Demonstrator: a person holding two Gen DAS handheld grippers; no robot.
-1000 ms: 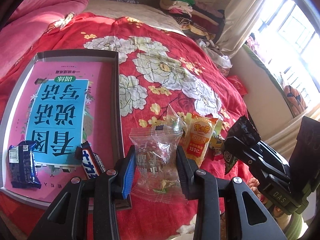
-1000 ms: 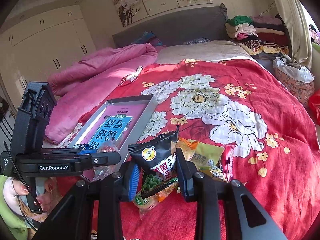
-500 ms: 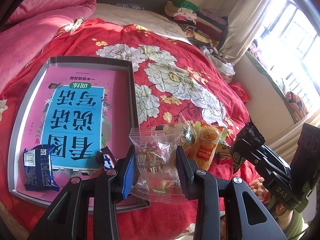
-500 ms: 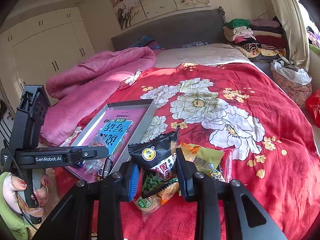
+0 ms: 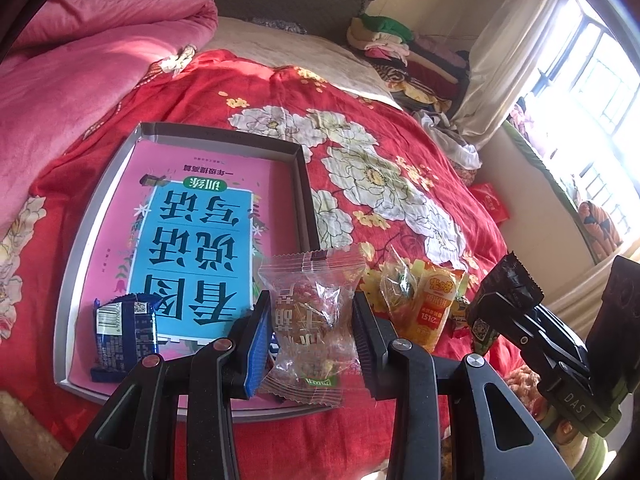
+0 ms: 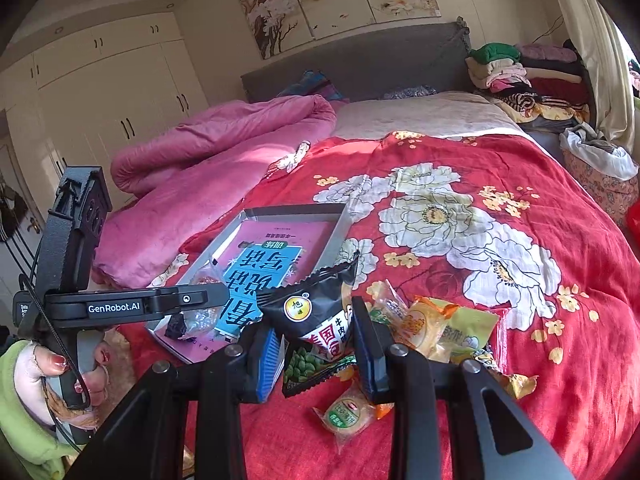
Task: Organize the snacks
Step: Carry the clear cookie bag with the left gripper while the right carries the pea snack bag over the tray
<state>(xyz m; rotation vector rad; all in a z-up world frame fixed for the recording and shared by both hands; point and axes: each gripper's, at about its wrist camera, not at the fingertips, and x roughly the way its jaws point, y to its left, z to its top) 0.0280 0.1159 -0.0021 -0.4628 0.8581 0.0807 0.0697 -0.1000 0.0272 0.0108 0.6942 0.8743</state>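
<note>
My left gripper (image 5: 310,332) is shut on a clear snack packet (image 5: 314,320) and holds it over the near right corner of the grey tray (image 5: 86,232). The tray holds a pink and blue book (image 5: 200,232) and a dark blue snack packet (image 5: 122,336). My right gripper (image 6: 316,344) is shut on a black snack packet (image 6: 316,312), lifted above the snack pile (image 6: 436,328) on the red floral bedspread. In the left wrist view the pile's orange packet (image 5: 434,308) lies right of the tray, and the right gripper (image 5: 504,300) shows with the black packet.
A pink quilt (image 6: 208,160) lies bunched left of the tray. Folded clothes (image 6: 520,76) are stacked at the bed's far right by the curtain. A green bean packet (image 6: 312,364) and a round pastry packet (image 6: 348,416) lie under my right gripper. The left gripper (image 6: 120,304) shows at left.
My left gripper has carried the clear packet left and up, from the bedspread beside the tray to over the tray's corner. My right gripper has lifted the black packet slightly.
</note>
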